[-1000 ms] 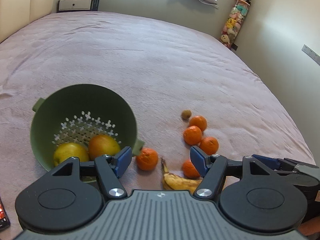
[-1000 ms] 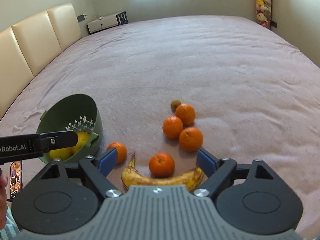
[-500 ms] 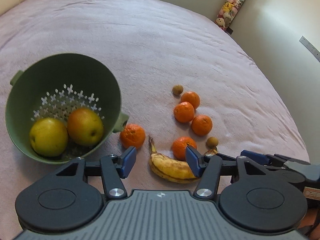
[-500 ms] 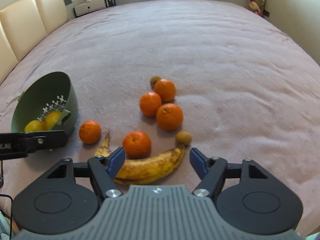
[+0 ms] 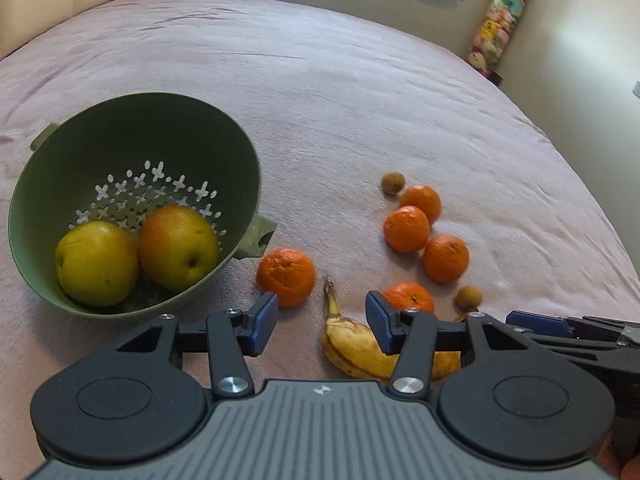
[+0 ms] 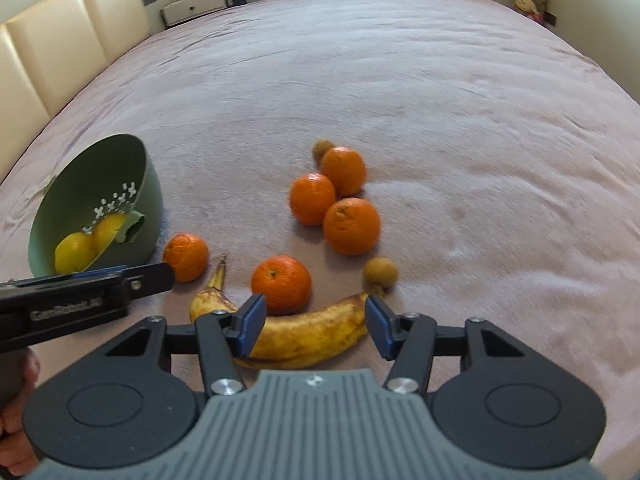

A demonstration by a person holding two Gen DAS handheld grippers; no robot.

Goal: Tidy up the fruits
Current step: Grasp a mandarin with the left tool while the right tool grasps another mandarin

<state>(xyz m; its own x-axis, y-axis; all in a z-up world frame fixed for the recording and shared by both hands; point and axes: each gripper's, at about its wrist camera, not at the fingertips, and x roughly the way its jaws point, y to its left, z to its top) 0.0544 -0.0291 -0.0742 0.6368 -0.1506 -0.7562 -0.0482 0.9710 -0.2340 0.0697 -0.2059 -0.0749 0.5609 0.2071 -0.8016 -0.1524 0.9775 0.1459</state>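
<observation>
A green colander [image 5: 132, 140] lies tilted on the pink bedspread and holds two yellow apples [image 5: 176, 246]. Several oranges [image 5: 406, 228] and two small brown fruits [image 5: 393, 182] lie to its right. A spotted banana [image 6: 308, 334] lies nearest. My left gripper [image 5: 322, 322] is open and empty, just behind one orange [image 5: 286, 276] and the banana's stem. My right gripper [image 6: 314, 326] is open, with its jaws on either side of the banana's middle, apart from it. The colander also shows in the right wrist view [image 6: 100, 200].
The bedspread [image 6: 440, 100] stretches far ahead. A cream headboard [image 6: 60, 52] is at the left, a stack of plush toys [image 5: 500, 20] in the far right corner. The left gripper's side [image 6: 80, 300] crosses the right wrist view at lower left.
Both grippers have moved in lower and closer to the fruit. The right gripper's jaws now straddle the banana. Both stay open.
</observation>
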